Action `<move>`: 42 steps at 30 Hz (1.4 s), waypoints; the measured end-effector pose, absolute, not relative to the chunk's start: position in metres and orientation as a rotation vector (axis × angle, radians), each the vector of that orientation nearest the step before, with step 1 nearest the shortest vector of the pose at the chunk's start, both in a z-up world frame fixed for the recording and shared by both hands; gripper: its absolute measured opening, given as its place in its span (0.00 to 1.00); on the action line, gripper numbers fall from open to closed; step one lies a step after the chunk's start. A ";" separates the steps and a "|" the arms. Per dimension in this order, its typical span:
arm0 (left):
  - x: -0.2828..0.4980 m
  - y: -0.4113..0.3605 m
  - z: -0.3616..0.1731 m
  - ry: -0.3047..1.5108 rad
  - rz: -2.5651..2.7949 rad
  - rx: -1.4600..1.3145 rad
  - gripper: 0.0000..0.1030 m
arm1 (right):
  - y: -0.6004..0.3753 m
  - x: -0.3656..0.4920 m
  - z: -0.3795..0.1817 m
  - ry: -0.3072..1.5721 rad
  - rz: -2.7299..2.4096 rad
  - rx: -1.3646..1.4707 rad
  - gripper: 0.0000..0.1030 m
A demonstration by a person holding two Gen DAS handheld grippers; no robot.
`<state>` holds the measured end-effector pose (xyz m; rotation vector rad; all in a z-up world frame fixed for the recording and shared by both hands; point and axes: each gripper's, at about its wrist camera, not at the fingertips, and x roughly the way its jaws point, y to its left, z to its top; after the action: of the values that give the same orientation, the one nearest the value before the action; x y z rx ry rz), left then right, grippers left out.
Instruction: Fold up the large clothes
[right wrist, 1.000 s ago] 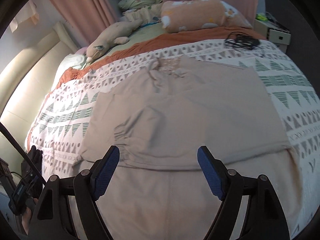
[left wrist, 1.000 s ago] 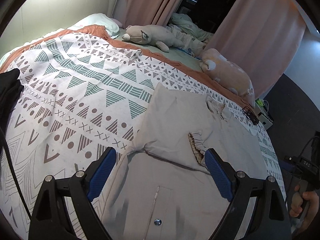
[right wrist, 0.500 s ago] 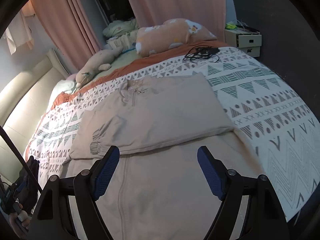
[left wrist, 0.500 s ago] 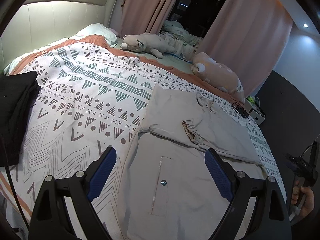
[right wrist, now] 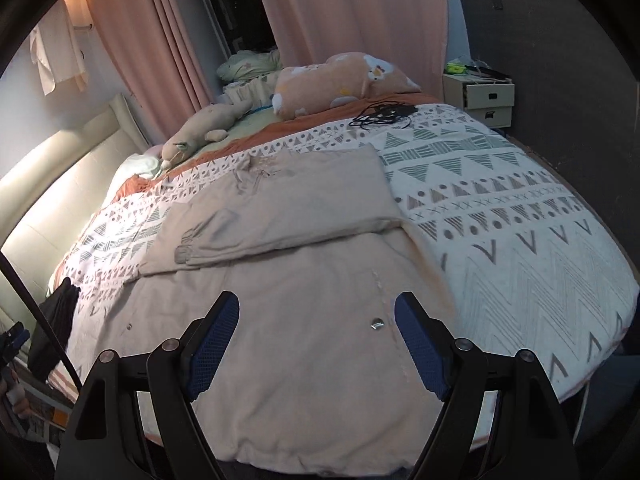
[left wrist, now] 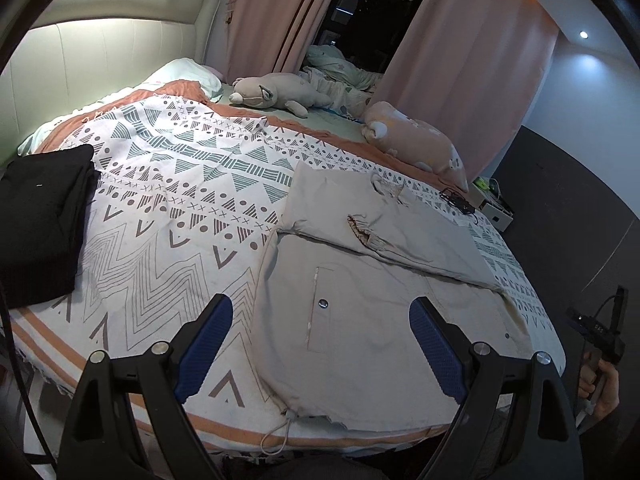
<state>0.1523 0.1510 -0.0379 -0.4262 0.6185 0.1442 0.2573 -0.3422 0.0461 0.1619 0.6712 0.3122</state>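
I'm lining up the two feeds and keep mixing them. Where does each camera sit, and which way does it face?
Left wrist: on the left gripper, looking along its open blue fingers over the bed's near edge at the beige jacket and folded black clothes; the person's other hand shows at right.
Right wrist: on the right gripper, fingers open, facing the same jacket from its other side, nightstand beyond.
Shared: jacket, patterned bedspread, plush toys, pink curtains.
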 end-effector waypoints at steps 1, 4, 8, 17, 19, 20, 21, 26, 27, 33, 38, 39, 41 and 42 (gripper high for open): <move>0.148 0.151 -0.039 0.620 0.141 -0.427 0.89 | -0.348 0.249 0.045 0.665 0.295 0.154 0.77; 0.136 0.151 -0.047 0.622 0.119 -0.446 0.89 | -0.364 0.233 0.040 0.675 0.253 0.168 0.77; 0.128 0.153 -0.059 0.616 0.098 -0.456 0.89 | -0.383 0.218 0.029 0.709 0.263 0.256 0.77; 0.128 0.157 -0.096 0.628 0.061 -0.527 0.89 | -0.423 0.216 -0.015 0.832 0.255 0.436 0.77; 0.133 0.160 -0.106 0.639 0.053 -0.554 0.89 | -0.427 0.224 -0.030 0.889 0.251 0.479 0.77; 0.136 0.161 -0.110 0.647 0.053 -0.563 0.85 | -0.427 0.230 -0.035 0.906 0.251 0.492 0.78; 0.139 0.162 -0.116 0.659 0.056 -0.570 0.81 | -0.427 0.235 -0.039 0.916 0.252 0.500 0.80; 0.153 0.169 -0.142 0.706 0.047 -0.627 0.77 | -0.430 0.255 -0.059 0.951 0.279 0.571 0.80; 0.157 0.170 -0.148 0.722 0.042 -0.639 0.77 | -0.431 0.259 -0.064 0.964 0.293 0.595 0.80; 0.180 0.174 -0.174 0.804 0.052 -0.682 0.76 | -0.441 0.281 -0.080 0.990 0.348 0.694 0.80; 0.196 0.178 -0.197 0.872 0.062 -0.728 0.73 | -0.449 0.302 -0.087 0.997 0.391 0.751 0.80; 0.200 0.179 -0.201 0.882 0.055 -0.747 0.73 | -0.448 0.307 -0.089 1.000 0.403 0.760 0.80; 0.207 0.180 -0.208 0.890 0.027 -0.785 0.65 | -0.450 0.317 -0.093 1.000 0.420 0.776 0.80; 0.211 0.180 -0.211 0.897 0.010 -0.803 0.63 | -0.450 0.320 -0.097 0.999 0.422 0.782 0.80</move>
<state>0.2112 0.1797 -0.2110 -0.8030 0.8969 0.0102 0.3199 -0.4499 -0.0972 0.7823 0.9990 0.4216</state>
